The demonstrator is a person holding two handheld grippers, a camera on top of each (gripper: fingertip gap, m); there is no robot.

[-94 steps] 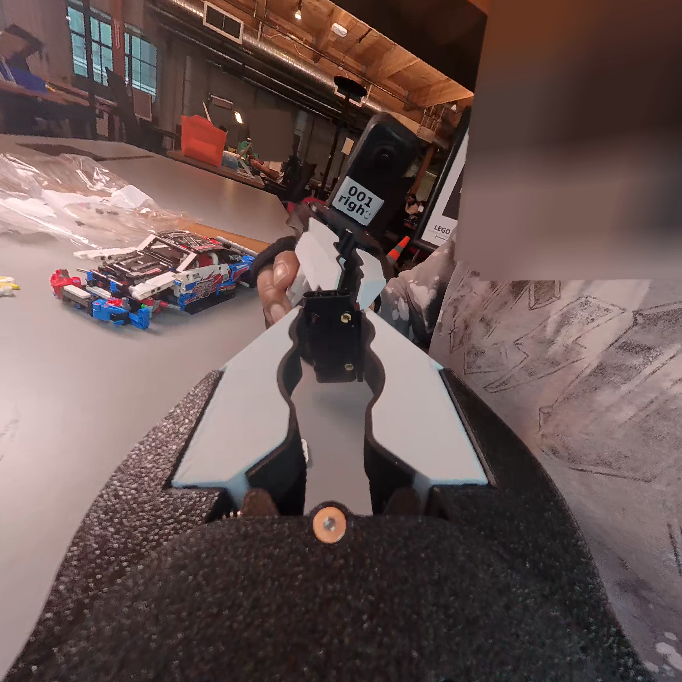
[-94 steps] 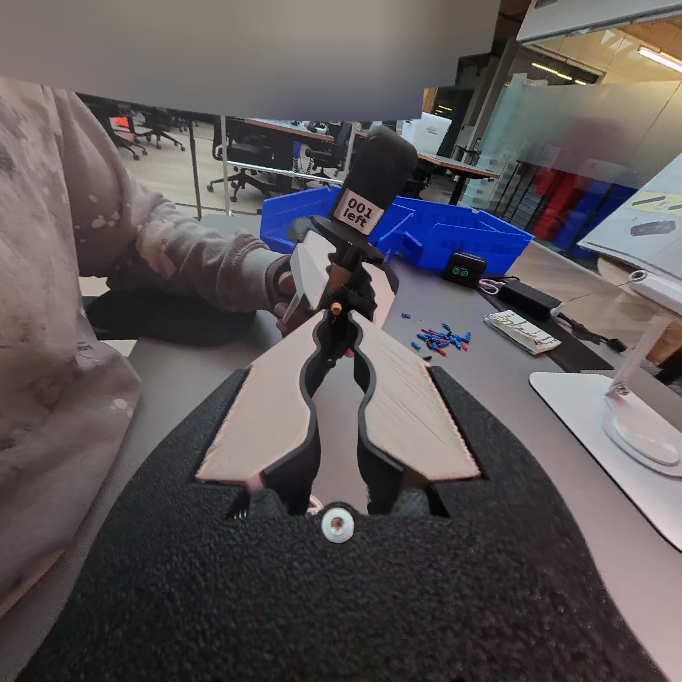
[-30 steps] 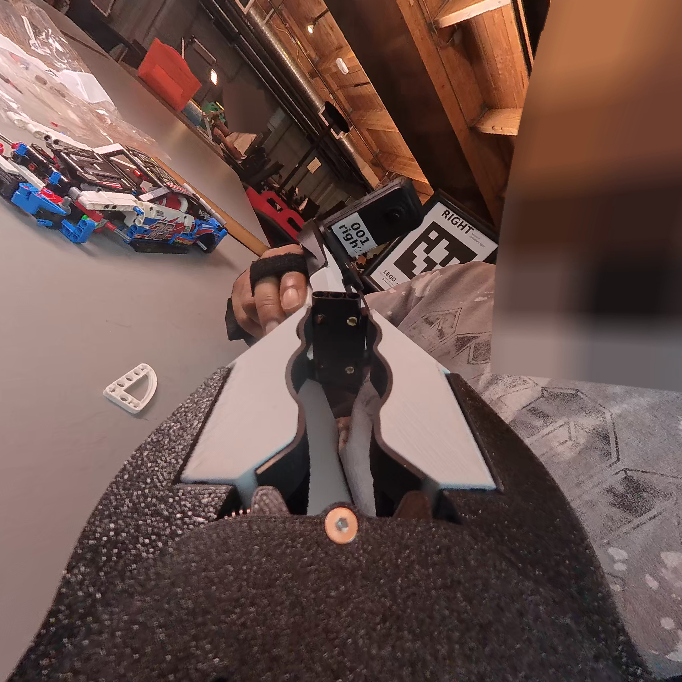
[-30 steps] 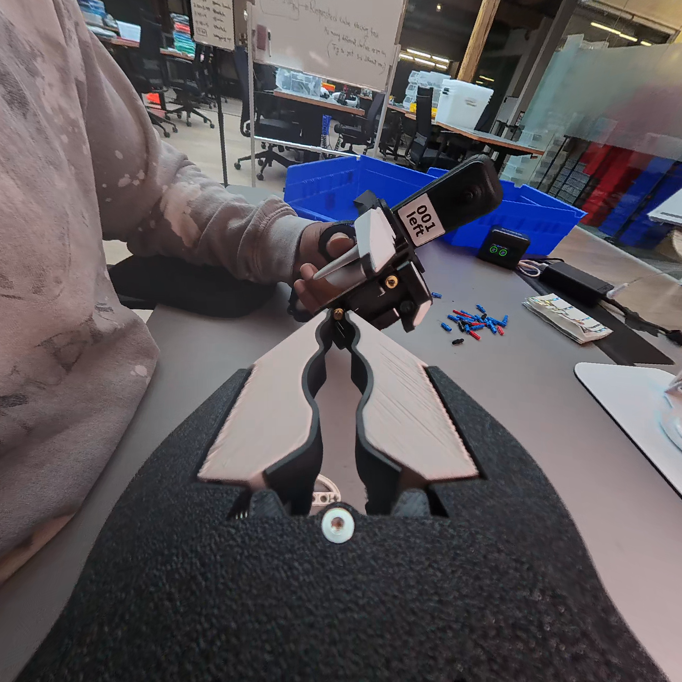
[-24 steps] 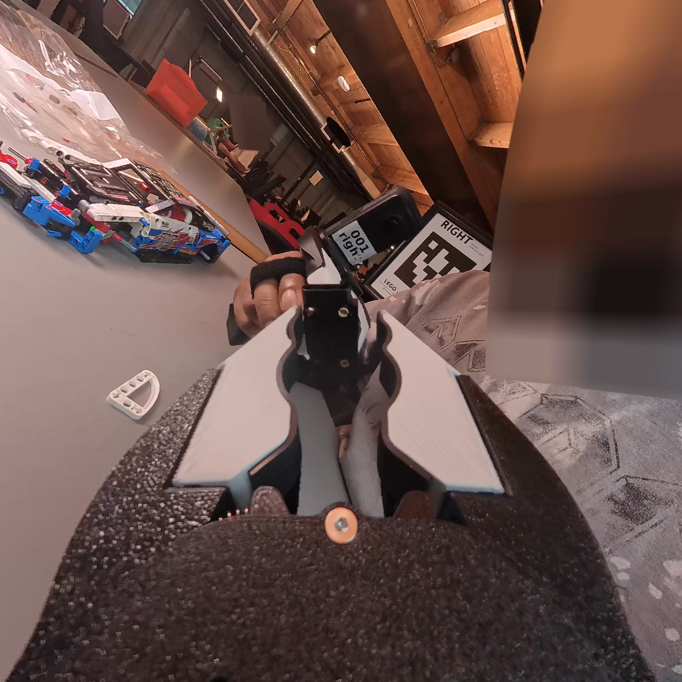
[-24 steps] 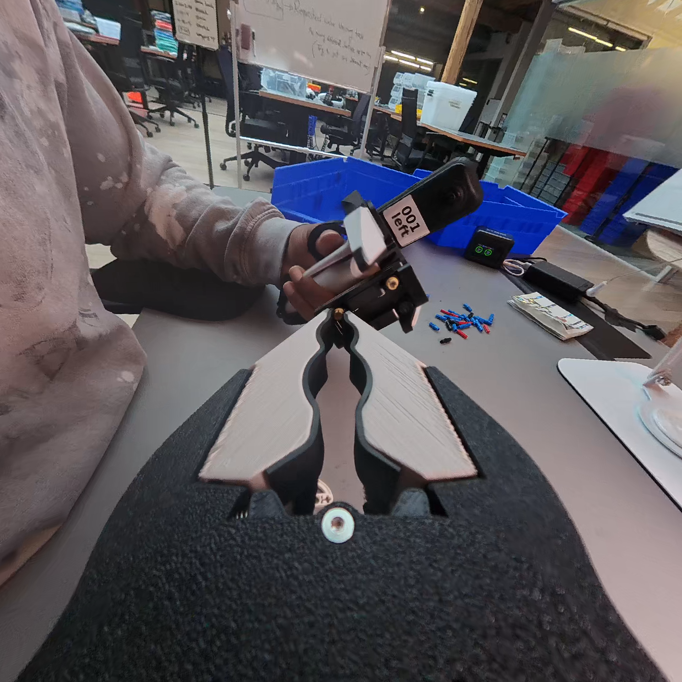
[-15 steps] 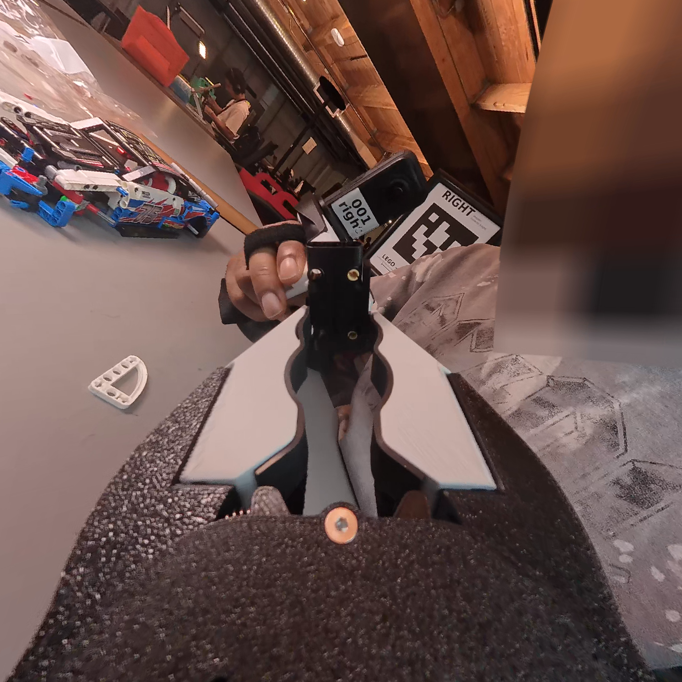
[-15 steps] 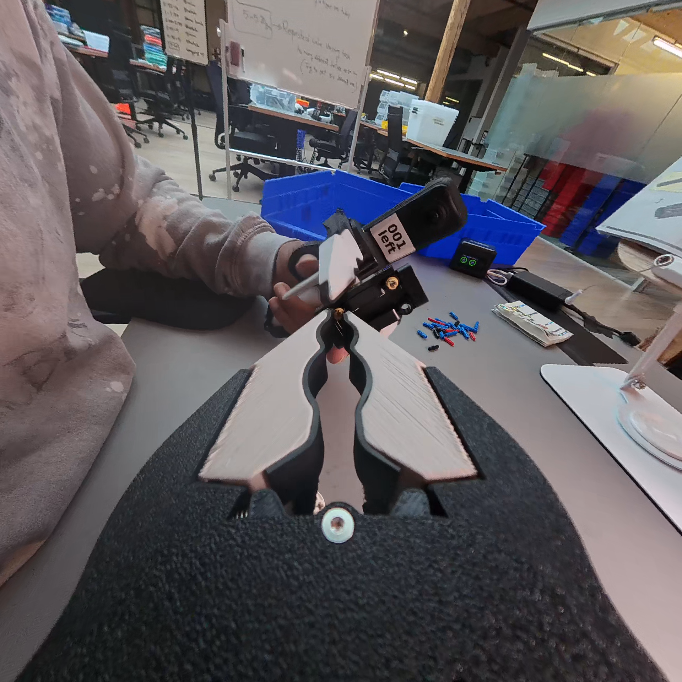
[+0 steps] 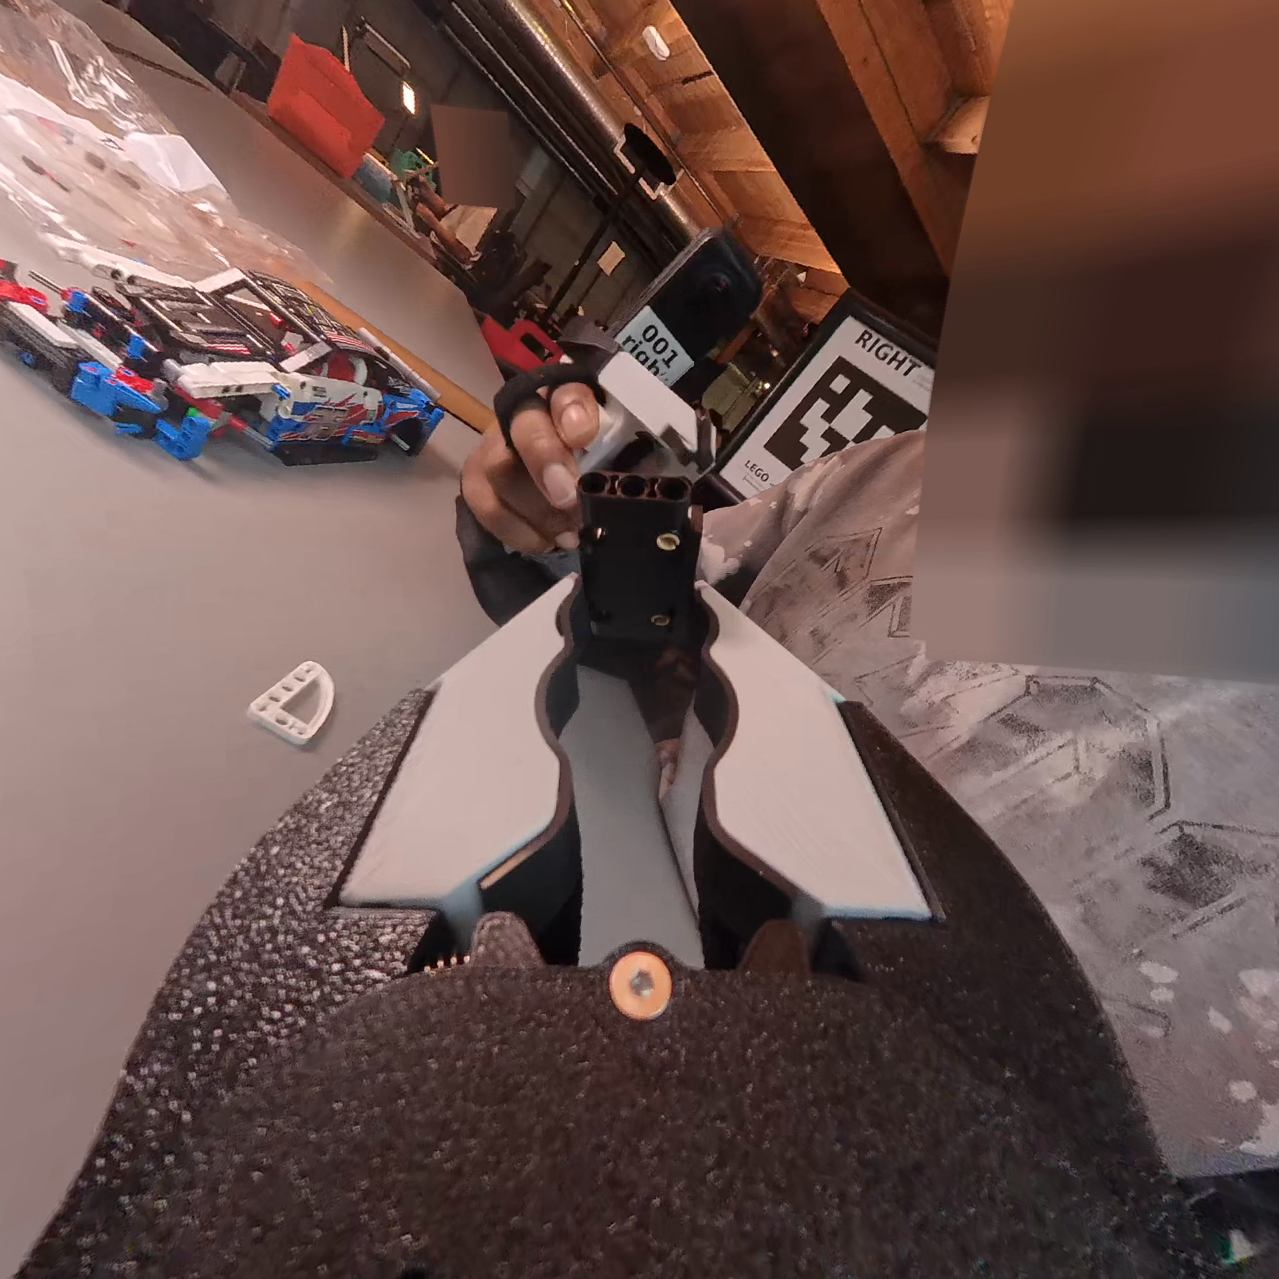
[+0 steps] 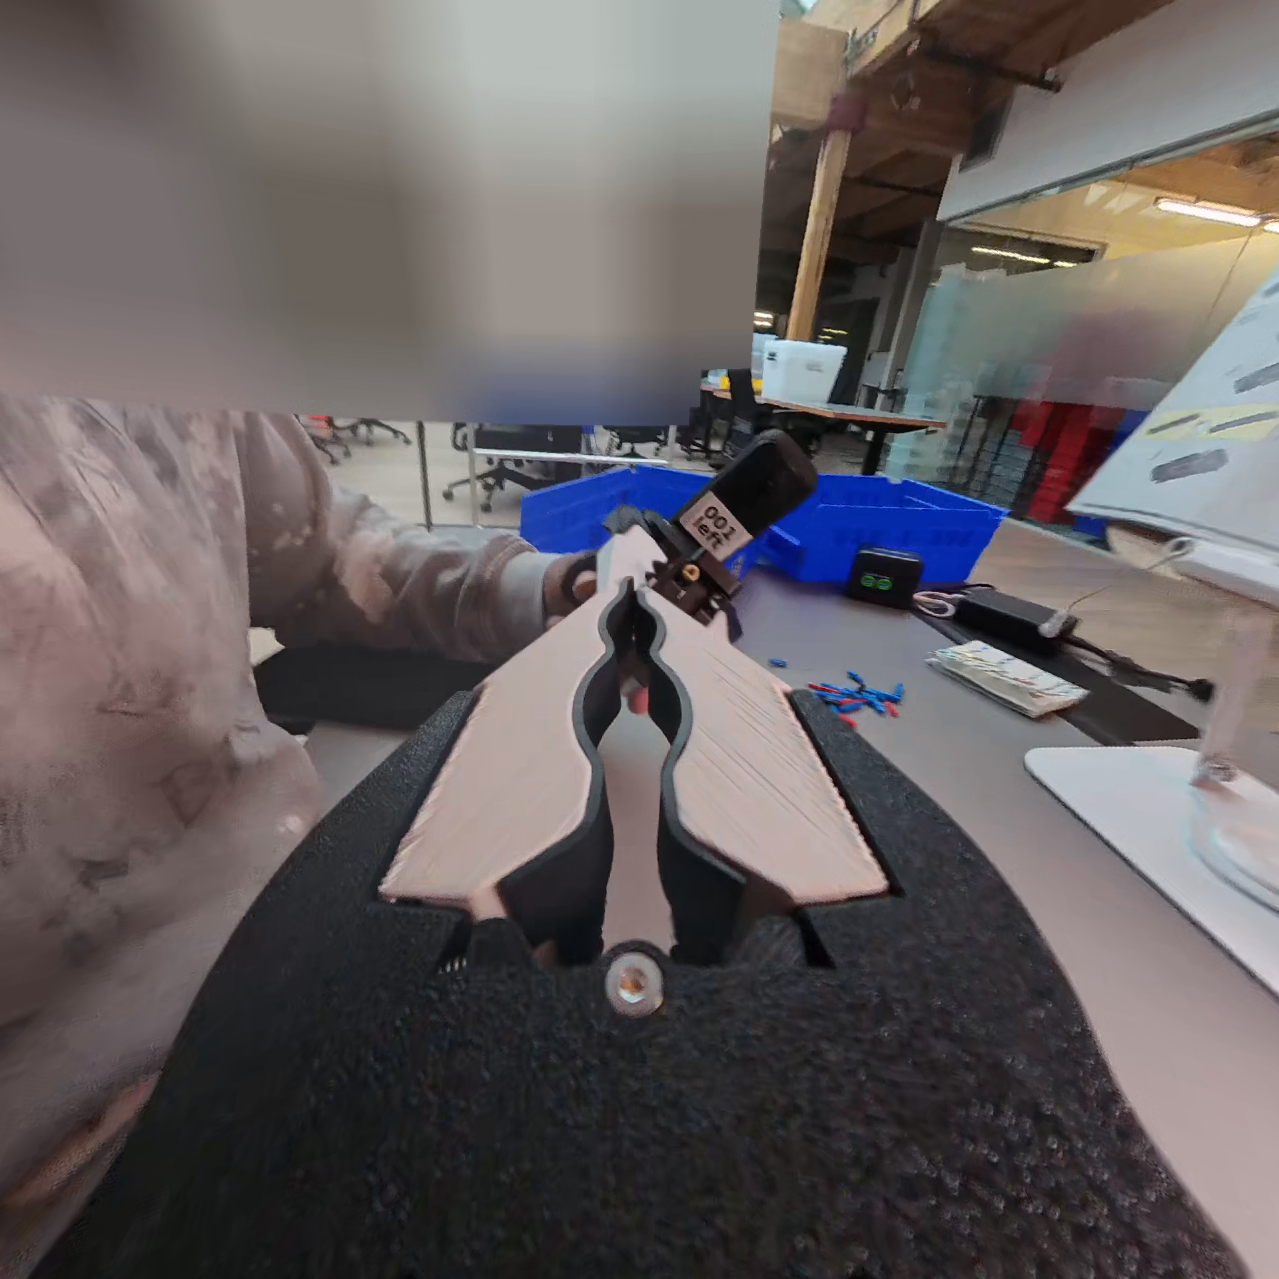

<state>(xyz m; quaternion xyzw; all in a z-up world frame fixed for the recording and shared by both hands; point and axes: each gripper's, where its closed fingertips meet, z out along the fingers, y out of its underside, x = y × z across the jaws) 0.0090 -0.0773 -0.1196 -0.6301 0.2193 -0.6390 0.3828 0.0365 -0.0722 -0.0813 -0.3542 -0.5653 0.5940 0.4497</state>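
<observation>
My left gripper is shut on a black building-block piece with tan pins. The piece stands up past the fingertips, and its three-hole end faces the camera. The right gripper's white body, held by a hand, sits just behind the piece. In the right wrist view, my right gripper has its tips closed with no visible gap. They sit right beside the black piece, which the left gripper holds. Whether the right tips pinch anything is hidden.
A blue, white and red toy car and clear plastic bags lie far left. A small white curved piece lies on the grey table. Blue bins, loose blue and red pins, a booklet and a white stand base are to the right.
The black piece has tilted up in my left gripper, so its holed end now faces the camera. My right gripper has risen and stayed at the piece. Both stay shut.
</observation>
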